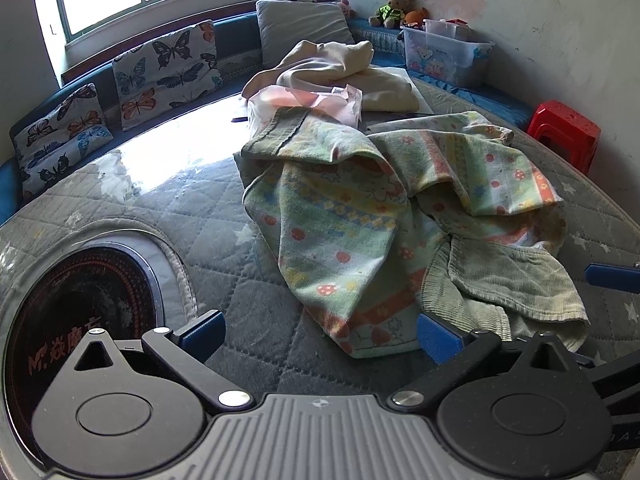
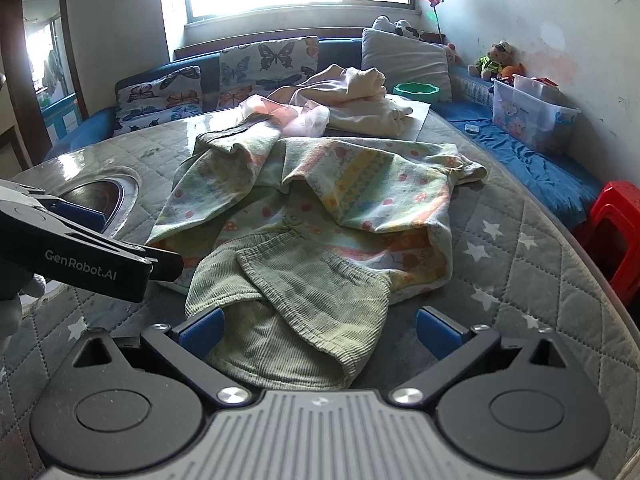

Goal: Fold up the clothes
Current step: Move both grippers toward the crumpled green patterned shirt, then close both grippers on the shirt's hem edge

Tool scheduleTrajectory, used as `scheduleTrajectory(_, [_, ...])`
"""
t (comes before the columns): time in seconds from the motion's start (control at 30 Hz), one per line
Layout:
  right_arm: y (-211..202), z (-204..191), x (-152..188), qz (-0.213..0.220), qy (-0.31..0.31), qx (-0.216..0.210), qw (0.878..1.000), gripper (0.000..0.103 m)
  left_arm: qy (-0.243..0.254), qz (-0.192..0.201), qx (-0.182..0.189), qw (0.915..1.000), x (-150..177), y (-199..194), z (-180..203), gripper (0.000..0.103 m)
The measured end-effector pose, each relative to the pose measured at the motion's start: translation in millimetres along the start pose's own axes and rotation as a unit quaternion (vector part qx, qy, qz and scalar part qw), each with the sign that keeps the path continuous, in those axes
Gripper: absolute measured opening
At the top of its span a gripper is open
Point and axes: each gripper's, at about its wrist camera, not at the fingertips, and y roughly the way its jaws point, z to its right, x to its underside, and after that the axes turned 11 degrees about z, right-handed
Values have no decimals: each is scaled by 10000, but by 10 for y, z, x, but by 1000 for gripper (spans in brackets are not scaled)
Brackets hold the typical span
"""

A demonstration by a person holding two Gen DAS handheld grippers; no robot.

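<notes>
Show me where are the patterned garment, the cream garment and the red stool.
patterned garment (image 2: pixel 360 184), right wrist view, striped middle panel.
cream garment (image 2: pixel 360 100), right wrist view, bunched top.
red stool (image 1: pixel 564 128), left wrist view, seat.

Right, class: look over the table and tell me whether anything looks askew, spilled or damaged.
Nothing is spilled or visibly damaged. The patterned garment lies crumpled on the quilted table cover, its ribbed green hem flipped over itself. Behind it, cream cloth sits in an unfolded heap. Both claws are open.
</notes>
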Motion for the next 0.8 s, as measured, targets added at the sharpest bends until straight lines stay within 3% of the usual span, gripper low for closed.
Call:
scheduleTrajectory(0.6, [132,121,-13,-162,105,27,9998,103,117,12,49,9999,-46,156,-18,101])
scheduleTrajectory(0.8, [151,184,-5,-178,212,63,9996,103,95,65,271,9996,-86,173,-39,82])
